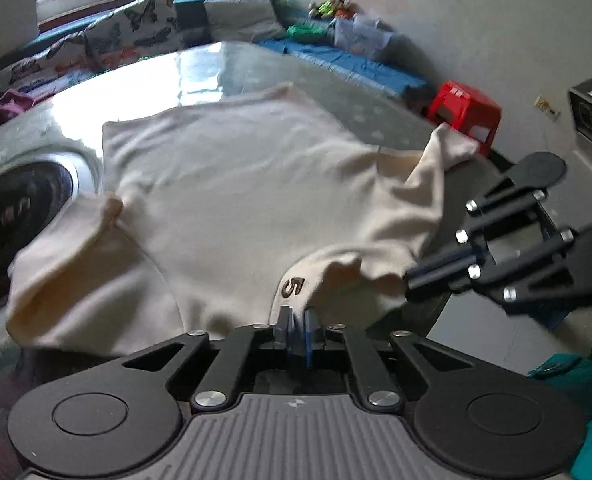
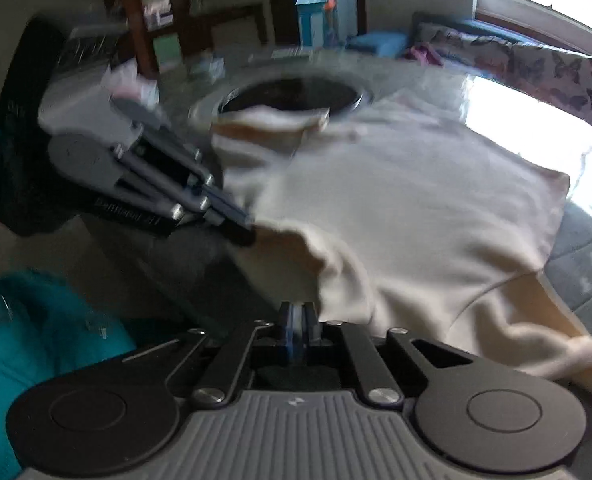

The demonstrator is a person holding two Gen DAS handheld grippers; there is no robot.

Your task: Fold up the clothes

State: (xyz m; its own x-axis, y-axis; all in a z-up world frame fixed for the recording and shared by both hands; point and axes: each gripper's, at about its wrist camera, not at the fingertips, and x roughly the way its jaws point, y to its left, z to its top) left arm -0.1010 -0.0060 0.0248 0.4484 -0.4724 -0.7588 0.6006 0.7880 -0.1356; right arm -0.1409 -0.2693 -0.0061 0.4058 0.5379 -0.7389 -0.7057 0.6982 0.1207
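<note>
A: Nearest in the left wrist view, the left claw [image 1: 297, 322] is pinched shut on the collar of the cream shirt [image 1: 232, 184], by the "5" label [image 1: 292, 289]. The shirt lies spread on the round glass table [image 1: 232, 64], one sleeve [image 1: 443, 152] draped over the table's edge.

B: Beside it, the right claw [image 1: 411, 282] is closed on the shirt's near edge. A dark round recess [image 1: 12, 220] lies left, a red stool [image 1: 463, 110] beyond the edge.

A: Right wrist view: the right claw [image 2: 296, 320] is shut on the hem; the shirt [image 2: 415, 200] stretches ahead, blurred.

B: Opposite, the left claw [image 2: 240, 230] grips the collar. The recess [image 2: 292, 94] sits behind, partly covered by a sleeve [image 2: 268, 128]; bare table [image 2: 535, 108] shines on the right.
</note>
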